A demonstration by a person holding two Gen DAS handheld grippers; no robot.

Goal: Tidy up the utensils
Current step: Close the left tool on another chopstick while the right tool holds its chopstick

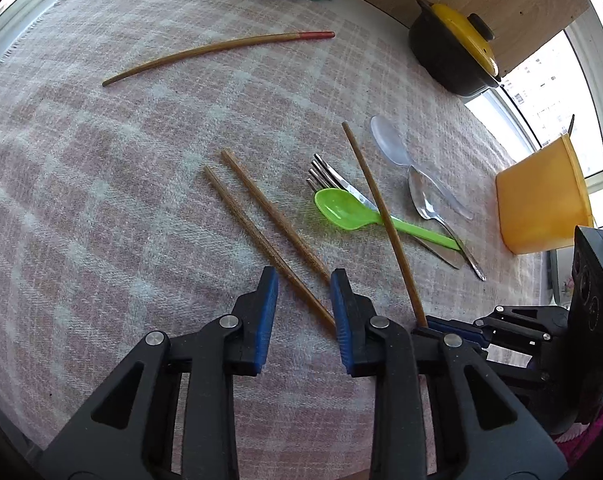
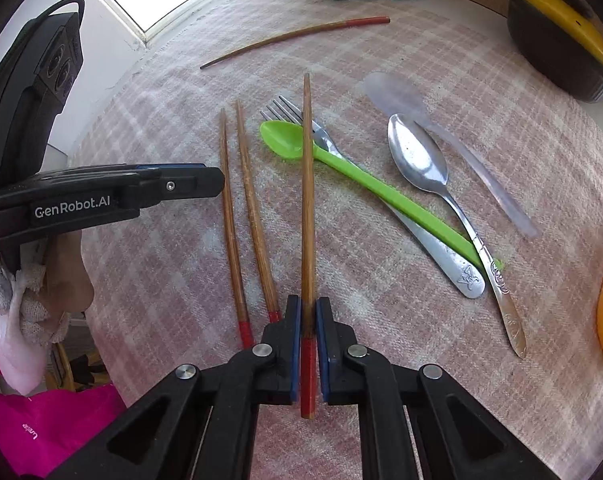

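Wooden chopstick (image 2: 308, 184) was clamped near its red end by the right gripper (image 2: 308, 344), raised over the green spoon (image 2: 341, 172). Only the right view showed that red end; the left view showed the left gripper (image 1: 303, 312) spread apart over the pink plaid cloth (image 1: 101, 184), beside two chopsticks (image 1: 261, 220).

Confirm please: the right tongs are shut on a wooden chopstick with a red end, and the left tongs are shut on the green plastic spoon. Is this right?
Not fully. The left tongs are open and hold nothing, as the left wrist view shows; the green plastic spoon lies on the cloth. The right tongs are indeed shut on the wooden chopstick with a red end.
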